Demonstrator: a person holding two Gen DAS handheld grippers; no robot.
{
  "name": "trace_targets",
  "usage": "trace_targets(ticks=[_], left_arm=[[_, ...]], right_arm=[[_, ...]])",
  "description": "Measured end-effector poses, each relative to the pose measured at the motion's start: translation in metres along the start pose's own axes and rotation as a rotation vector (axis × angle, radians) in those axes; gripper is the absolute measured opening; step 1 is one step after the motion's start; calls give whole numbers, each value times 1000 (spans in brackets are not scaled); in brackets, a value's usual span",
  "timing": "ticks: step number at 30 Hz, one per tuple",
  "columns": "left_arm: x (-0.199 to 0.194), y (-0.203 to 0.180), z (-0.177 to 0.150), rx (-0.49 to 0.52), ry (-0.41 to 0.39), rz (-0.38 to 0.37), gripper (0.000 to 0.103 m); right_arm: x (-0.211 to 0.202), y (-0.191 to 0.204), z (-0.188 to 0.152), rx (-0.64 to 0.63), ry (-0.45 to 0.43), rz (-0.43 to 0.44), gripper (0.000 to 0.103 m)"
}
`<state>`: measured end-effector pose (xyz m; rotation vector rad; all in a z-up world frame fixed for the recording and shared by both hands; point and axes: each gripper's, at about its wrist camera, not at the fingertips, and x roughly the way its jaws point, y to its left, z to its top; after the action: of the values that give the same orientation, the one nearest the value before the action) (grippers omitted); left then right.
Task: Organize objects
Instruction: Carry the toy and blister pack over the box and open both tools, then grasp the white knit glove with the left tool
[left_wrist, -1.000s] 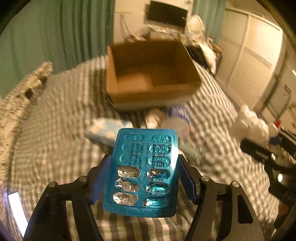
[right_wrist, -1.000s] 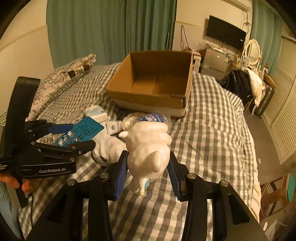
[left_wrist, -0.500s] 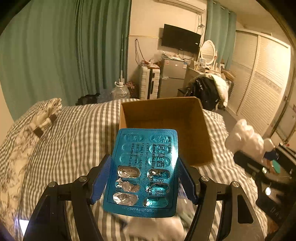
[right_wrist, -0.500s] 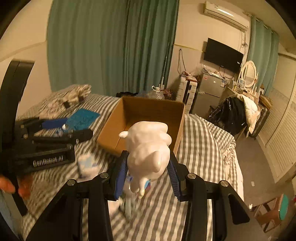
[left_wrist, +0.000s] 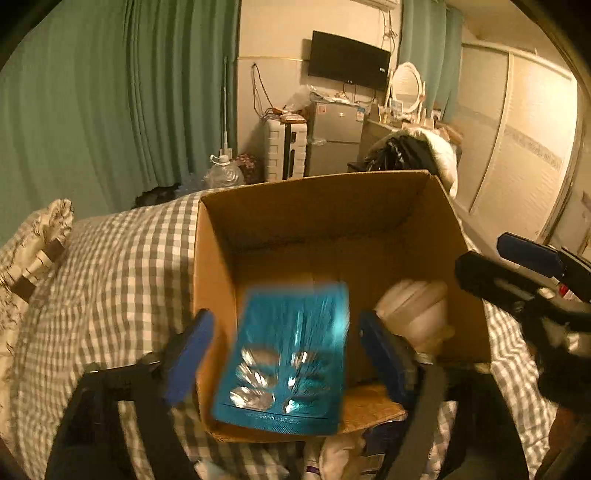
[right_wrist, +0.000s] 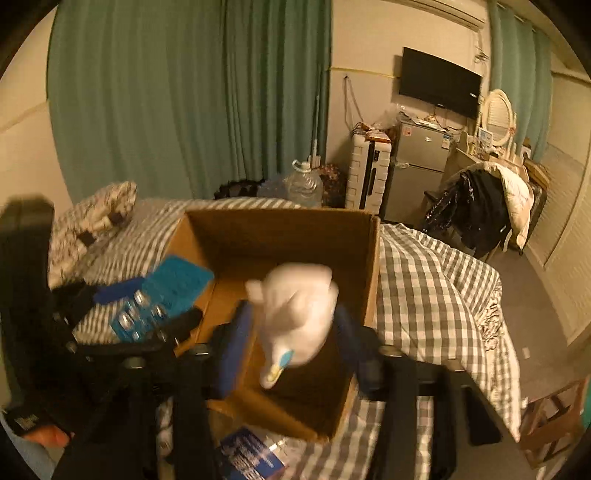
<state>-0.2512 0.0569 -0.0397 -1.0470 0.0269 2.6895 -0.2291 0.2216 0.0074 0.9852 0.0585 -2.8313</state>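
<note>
Left gripper (left_wrist: 284, 354) jaws have just been opening and stand wide; blue pads clear of the teal blister pack (left_wrist: 286, 363), gaps on both sides, pack smeared with motion blur, so likely released and dropping. It sits over the near-left part of the open cardboard box (left_wrist: 214, 258). Right gripper (right_wrist: 291, 343) jaws have also just been opening; the white plush toy (right_wrist: 295, 314) is between the pads, blurred, seemingly no longer pinched, over the box's near-right part. In the left wrist view the toy shows already below the rim against the right wall.

Outward: the box rests on a grey-white checked bedspread (right_wrist: 424, 280). Leftover clutter lies just in front of the box's near wall: a blue-labelled packet (right_wrist: 251, 458), white bits, not clear enough to name.

Step in hand, my read: dropping 2 items into the box at once, release phase. Next move calls for backing both grippers out with jaws kept wide, then swinging down to the items in front of the box. Risk: pack catching the near wall, since its lower edge overlaps that rim.
</note>
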Motion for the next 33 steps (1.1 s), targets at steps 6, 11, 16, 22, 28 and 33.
trace_targets(ticks=[6,11,16,22,28,33], left_arm=[[-35,0,-3,8,0,35,98],[-93,1,-7,-1,-27,89,98],[-148,4,-18,-27,-61,132,98],[-183,-3,-55,-51,-68,173,98],[-162,-20,-101,-73,8,160,98],[-119,-37,-141,-56,126,129,98]], right_arm=[[-39,-8,0,12,-47,-17,73],[-98,-4,2,-8,-90,-31,75],[-164,5,-5,-44,-139,-41,80],[-205,11,-31,-50,-137,-36,84],[-191,8,-79,-49,-55,-53,85],[-154,-3,-118,-43,38,-93,85]])
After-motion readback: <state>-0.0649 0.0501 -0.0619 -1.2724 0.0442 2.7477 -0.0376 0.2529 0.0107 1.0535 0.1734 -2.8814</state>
